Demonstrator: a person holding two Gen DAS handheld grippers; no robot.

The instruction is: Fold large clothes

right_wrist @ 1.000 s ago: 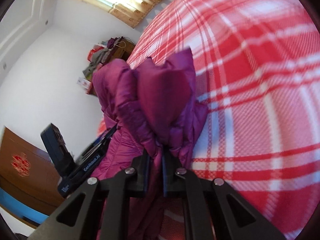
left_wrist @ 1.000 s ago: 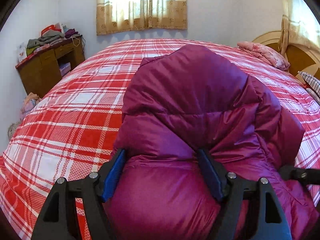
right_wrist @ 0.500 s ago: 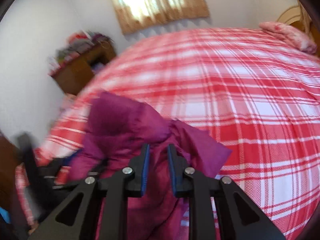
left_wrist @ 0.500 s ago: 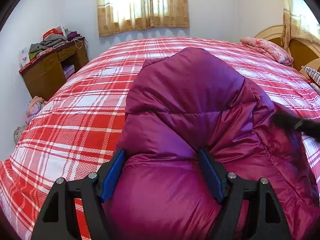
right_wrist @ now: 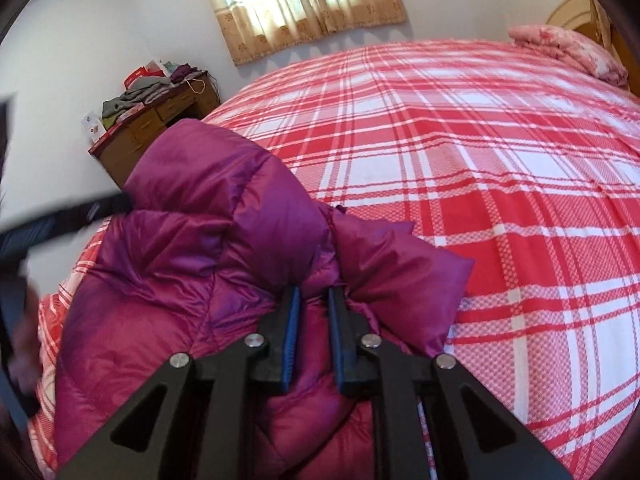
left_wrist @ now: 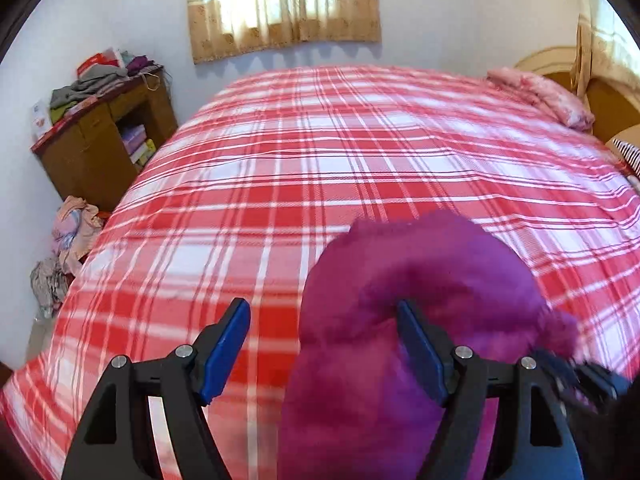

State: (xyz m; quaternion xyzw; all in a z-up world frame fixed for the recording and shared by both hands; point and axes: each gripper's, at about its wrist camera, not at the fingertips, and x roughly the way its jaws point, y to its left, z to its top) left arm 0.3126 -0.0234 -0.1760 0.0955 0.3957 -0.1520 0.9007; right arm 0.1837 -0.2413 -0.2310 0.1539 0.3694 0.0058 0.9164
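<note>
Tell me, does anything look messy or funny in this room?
Yes. The purple puffy jacket sits bunched in a lump at the near edge of the bed, not folded flat; the right tool pinches it. Loose clothes also lie heaped on the floor beside the wooden cabinet.

Daylight enters through the curtained window [left_wrist: 284, 4], blown out white; the room reads bright and evenly lit. My left view smears the purple jacket [left_wrist: 420, 300] with motion blur. Fisheye bending, dark corner vignettes in both.
</note>
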